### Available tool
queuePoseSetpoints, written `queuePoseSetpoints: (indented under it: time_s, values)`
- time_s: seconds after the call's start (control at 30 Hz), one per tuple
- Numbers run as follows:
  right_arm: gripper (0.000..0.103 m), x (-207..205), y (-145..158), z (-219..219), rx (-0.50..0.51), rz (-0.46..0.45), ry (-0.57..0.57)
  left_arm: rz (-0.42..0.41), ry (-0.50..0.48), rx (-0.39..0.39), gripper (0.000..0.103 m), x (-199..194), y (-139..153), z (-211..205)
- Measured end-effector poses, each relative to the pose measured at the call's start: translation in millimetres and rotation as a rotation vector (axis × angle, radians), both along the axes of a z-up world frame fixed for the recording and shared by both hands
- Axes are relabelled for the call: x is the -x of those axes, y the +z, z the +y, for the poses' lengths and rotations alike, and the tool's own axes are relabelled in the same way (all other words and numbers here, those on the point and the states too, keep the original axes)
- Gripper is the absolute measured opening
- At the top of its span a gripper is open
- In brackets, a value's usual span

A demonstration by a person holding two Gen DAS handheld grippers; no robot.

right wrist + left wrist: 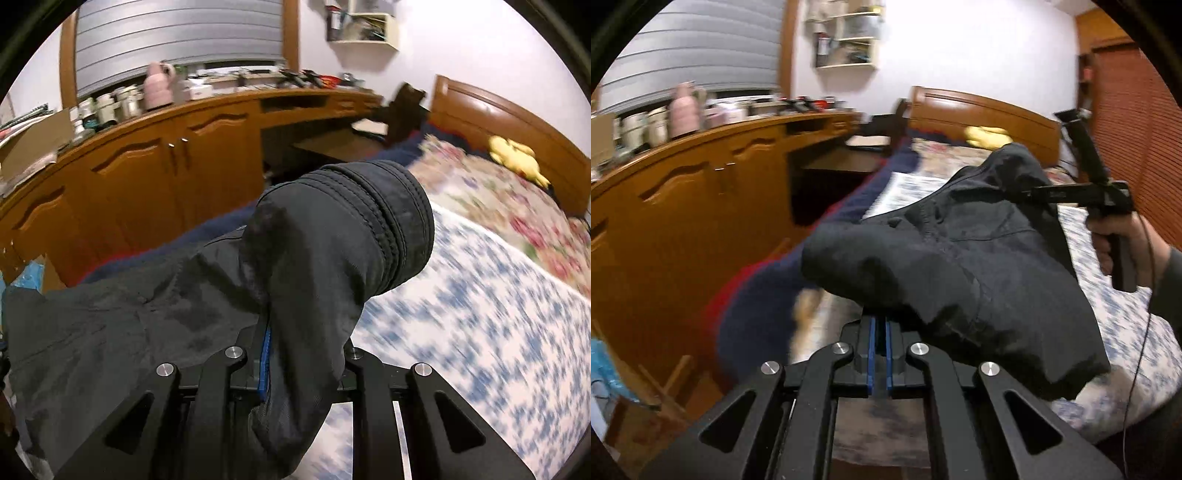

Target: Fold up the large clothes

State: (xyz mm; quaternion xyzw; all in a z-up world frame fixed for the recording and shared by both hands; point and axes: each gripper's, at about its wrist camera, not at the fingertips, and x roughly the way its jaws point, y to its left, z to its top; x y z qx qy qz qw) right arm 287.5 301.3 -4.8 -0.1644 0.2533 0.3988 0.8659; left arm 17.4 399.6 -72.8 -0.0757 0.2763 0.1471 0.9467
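Observation:
A large black garment (960,254) hangs in the air over the bed, held at two ends. My left gripper (880,325) is shut on its near edge, the blue pads pressed close together with the cloth rising from their tips. My right gripper (1027,192) is seen across the garment, shut on its far end, held by a hand. In the right wrist view the right gripper (273,332) is shut on the black garment (332,240); a stitched hem bulges above the fingers and cloth drapes over them, hiding the right pad.
A bed with a blue-and-white floral sheet (480,314) lies below, with a flowered quilt (498,199) and a yellow toy (517,155) near the wooden headboard (979,114). A navy and red blanket (768,295) hangs at the bed's left edge. Wooden cabinets (683,206) stand to the left.

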Motion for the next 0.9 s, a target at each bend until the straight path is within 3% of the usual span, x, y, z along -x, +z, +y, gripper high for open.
queuePoseSetpoints:
  time_s: [0.17,0.3,0.4,0.53,0.77,0.9]
  values:
    - [0.022,-0.7,0.2,64.2,0.006,-0.012,0.007,0.034,0.119,-0.025,0.004,-1.0,-5.4,46.3]
    - [0.035,-2.9,-42.1,89.8,0.117,0.142,0.053,0.121,0.185,-0.019,0.004,-1.8,-29.3,64.6]
    - [0.039,13.1,-69.1,80.6,0.149,0.078,0.080,0.134,0.186,-0.022,0.004,9.0,-40.8,62.4]
    - [0.039,32.4,-93.5,62.2,0.105,0.120,0.166,0.136,0.188,0.009,0.007,20.4,-43.5,65.8]
    - [0.039,64.5,-125.2,45.7,0.090,0.129,0.323,0.092,0.189,0.037,0.024,51.2,-31.6,62.1]
    - [0.040,62.7,-139.4,54.8,0.080,0.124,0.341,0.067,0.177,0.020,0.030,56.9,-19.8,58.0]
